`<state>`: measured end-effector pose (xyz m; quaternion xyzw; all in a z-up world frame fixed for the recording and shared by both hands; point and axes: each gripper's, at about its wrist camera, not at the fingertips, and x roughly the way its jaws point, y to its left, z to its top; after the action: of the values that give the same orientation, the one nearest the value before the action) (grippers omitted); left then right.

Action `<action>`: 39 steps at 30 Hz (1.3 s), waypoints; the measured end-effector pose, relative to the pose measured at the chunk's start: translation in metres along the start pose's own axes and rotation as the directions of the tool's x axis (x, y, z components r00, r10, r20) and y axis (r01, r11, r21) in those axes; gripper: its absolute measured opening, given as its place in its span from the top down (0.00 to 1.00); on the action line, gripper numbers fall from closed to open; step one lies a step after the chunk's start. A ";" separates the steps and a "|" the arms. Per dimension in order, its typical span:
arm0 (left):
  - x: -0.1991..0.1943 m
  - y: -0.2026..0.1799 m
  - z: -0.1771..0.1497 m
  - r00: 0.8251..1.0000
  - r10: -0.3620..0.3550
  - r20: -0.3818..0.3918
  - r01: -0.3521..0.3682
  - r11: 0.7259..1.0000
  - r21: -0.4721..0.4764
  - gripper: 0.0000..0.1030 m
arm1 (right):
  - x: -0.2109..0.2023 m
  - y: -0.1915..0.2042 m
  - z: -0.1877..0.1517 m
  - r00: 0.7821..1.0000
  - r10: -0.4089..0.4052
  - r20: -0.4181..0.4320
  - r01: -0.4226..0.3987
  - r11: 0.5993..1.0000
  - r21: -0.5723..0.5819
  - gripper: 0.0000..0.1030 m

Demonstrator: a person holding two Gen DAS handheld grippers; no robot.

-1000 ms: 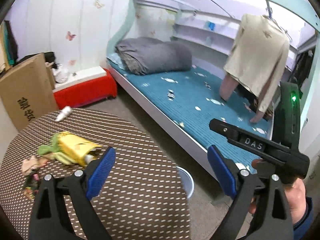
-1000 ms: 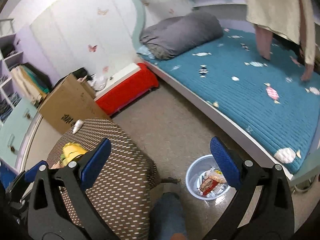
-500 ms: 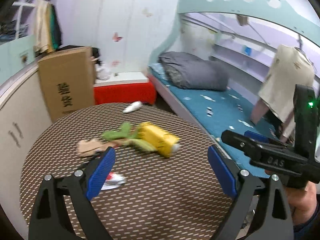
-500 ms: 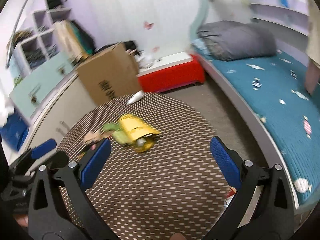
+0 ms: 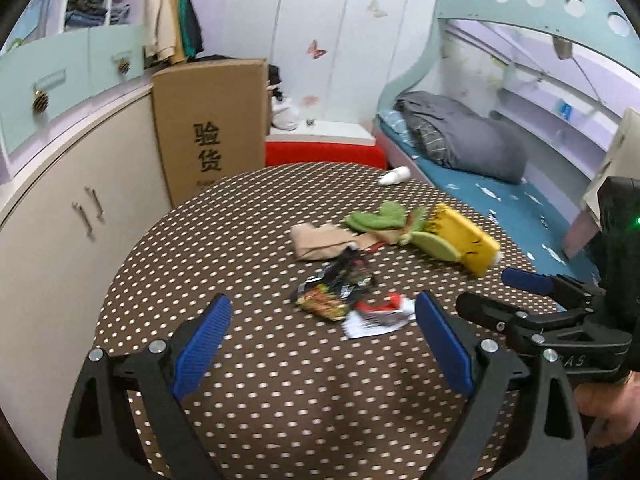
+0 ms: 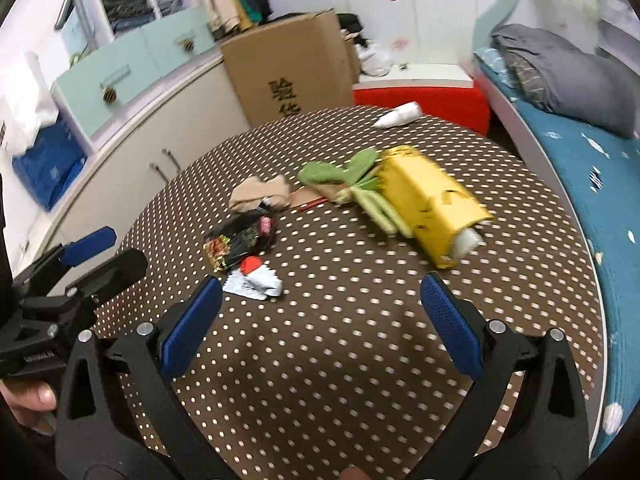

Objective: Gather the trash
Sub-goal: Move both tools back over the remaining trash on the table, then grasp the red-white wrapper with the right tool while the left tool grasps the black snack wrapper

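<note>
A round brown dotted table (image 5: 248,240) (image 6: 360,320) carries trash. A white and red wrapper (image 5: 378,316) (image 6: 254,280) lies nearest, a dark snack wrapper (image 5: 336,286) (image 6: 240,240) just behind it, then a crumpled beige paper (image 5: 316,242) (image 6: 260,194). A yellow plush case with green leaves (image 5: 460,240) (image 6: 428,204) lies to the right, and a small white bottle (image 5: 394,177) (image 6: 400,114) at the far edge. My left gripper (image 5: 322,344) hovers open just short of the wrappers. My right gripper (image 6: 320,320) is open too, empty, with the white wrapper by its left fingertip.
A cardboard box (image 5: 212,128) and a red bench (image 5: 324,152) stand behind the table, cabinets (image 5: 60,208) to the left, a bed with a grey duvet (image 5: 460,140) to the right. Each view shows the other gripper and the hand holding it.
Both views have swung left from the bed and the floor bin to face the table. The wrappers now lie close before both open grippers.
</note>
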<state>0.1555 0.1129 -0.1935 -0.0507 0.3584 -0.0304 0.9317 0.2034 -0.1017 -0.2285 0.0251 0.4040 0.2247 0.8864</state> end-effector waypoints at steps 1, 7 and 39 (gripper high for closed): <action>0.001 0.005 -0.002 1.000 0.006 -0.003 -0.006 1.000 -0.002 0.12 | 0.007 0.005 0.001 1.000 0.004 -0.010 -0.004 1.000 -0.015 0.06; 0.013 0.018 -0.012 0.998 0.035 -0.042 -0.035 0.999 -0.001 0.12 | 0.034 0.022 0.001 0.998 0.019 -0.054 -0.023 0.996 -0.082 0.16; 0.098 -0.039 -0.001 0.979 -0.061 -0.193 0.094 0.981 0.170 0.70 | -0.022 -0.068 -0.034 1.000 0.005 0.025 -0.008 0.992 0.125 0.79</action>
<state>0.2268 0.0651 -0.2544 0.0221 0.4379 -0.1034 0.8928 0.1921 -0.1771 -0.2510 0.0847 0.4060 0.2016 0.8873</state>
